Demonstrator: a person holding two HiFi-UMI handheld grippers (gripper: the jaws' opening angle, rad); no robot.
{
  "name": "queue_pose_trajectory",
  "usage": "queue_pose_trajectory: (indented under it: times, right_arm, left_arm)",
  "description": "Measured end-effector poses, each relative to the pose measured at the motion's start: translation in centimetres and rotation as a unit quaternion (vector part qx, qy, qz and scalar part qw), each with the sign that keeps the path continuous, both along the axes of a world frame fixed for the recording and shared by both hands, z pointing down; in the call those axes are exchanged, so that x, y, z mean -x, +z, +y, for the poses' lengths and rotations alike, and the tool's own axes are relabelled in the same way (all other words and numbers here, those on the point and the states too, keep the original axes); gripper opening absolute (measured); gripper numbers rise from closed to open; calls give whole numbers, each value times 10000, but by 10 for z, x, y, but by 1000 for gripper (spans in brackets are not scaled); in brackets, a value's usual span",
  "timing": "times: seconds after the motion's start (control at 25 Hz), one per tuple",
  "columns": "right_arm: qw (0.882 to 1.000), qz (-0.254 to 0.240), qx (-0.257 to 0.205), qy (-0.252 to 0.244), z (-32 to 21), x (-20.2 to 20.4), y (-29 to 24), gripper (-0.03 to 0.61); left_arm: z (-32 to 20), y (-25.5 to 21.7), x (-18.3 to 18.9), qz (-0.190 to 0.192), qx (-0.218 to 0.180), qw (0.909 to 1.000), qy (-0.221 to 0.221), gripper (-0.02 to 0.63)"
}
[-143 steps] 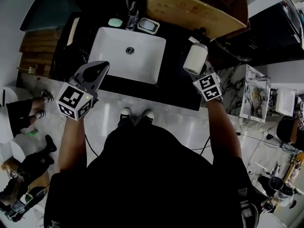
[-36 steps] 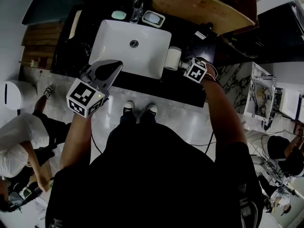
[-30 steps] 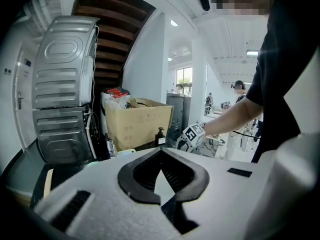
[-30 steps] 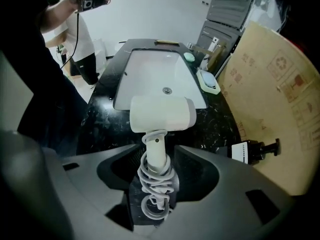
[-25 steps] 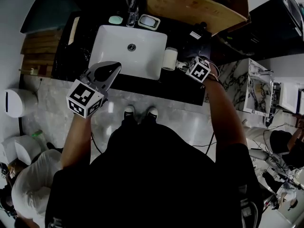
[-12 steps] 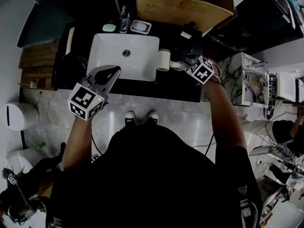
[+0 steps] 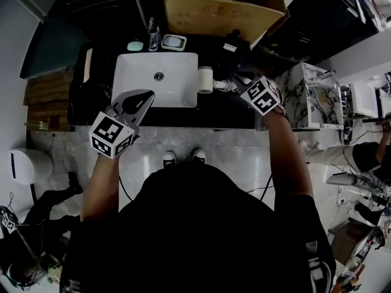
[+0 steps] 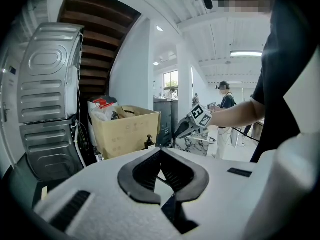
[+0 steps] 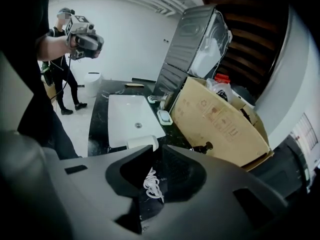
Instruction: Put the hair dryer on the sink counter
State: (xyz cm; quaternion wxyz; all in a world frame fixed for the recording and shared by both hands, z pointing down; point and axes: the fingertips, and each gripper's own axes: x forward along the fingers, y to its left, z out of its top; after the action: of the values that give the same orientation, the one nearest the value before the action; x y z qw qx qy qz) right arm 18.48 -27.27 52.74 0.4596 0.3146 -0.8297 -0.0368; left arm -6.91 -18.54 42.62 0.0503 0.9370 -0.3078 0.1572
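The white hair dryer (image 7: 205, 79) lies on the black sink counter (image 7: 226, 112), just right of the basin, its coiled white cord (image 7: 223, 85) trailing toward my right gripper (image 7: 243, 85). In the right gripper view the dryer's barrel (image 9: 142, 143) shows just past the jaw tips and the cord (image 9: 152, 184) shows below them. The right jaws are closing to a narrow gap with nothing between them. My left gripper (image 7: 139, 99) hovers shut and empty over the counter's front edge, left of the basin's middle.
The white basin (image 7: 156, 79) has a faucet (image 7: 153, 26), a green soap (image 7: 135, 45) and a soap dish (image 7: 174, 41) behind it. A cardboard box (image 7: 214, 11) and a black pump bottle (image 7: 235, 41) stand at the back. A marble cabinet (image 7: 302, 96) and a person (image 7: 360, 154) are to the right.
My right gripper carried the dryer from the counter's right part to beside the basin, let it go and drew back to the right. The left gripper stayed where it was.
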Motion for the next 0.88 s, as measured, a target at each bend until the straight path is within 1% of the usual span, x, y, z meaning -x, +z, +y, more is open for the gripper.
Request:
queue_pose_trajectory:
  times: [0.12, 0.2, 0.32, 0.44, 0.72, 0.88]
  right_arm:
    - [9993, -256, -171, 215, 9, -1, -16, 53]
    - [9974, -557, -259, 371, 14, -3, -29, 47]
    - [9918, -1052, -426, 590, 20, -2, -50, 32]
    - [9853, -1405, -621, 745, 26, 0, -71, 23]
    - [9697, -1983, -926, 1082, 44, -1, -108, 14]
    - [9650, -2106, -1006, 1200, 54, -4, -117, 11]
  left_arm:
    - [5, -2, 1, -14, -40, 10000, 65, 15]
    - [8, -3, 0, -48, -62, 9999, 122, 15]
    - [12, -3, 0, -68, -86, 9997, 197, 15]
    - [13, -3, 1, -76, -106, 9996, 252, 15]
    - [16, -9, 4, -90, -170, 9991, 384, 15]
    - [17, -6, 4, -92, -171, 9986, 486, 15]
